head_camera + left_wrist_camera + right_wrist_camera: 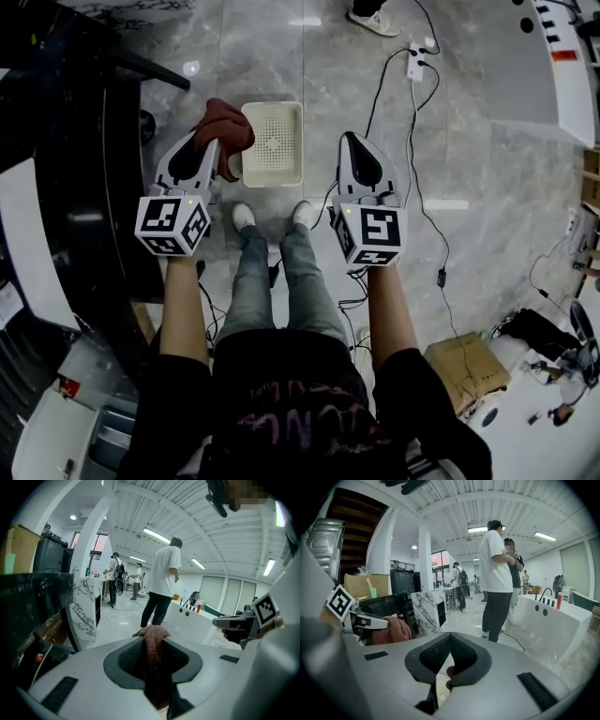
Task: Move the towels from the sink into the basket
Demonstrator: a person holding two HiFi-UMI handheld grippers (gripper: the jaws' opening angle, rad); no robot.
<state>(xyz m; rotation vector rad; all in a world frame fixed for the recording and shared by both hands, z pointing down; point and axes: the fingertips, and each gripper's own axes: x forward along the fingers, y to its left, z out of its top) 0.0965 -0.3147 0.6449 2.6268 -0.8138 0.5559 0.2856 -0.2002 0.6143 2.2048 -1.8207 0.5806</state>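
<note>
We note the left gripper (211, 148) clamped on a rust-brown terry towel (225, 127), near the cream perforated plastic basket (274, 142); right gripper (347, 139) jaws closed together, empty

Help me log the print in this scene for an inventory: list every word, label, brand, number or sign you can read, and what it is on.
No text here reads clearly.
Pink print on the person's black shirt: upside down and blurred, unreadable.
Red label on the white fixture at top right: too small to read.
Left marker cube and right marker cube: black-and-white square patterns only, no words.
</note>
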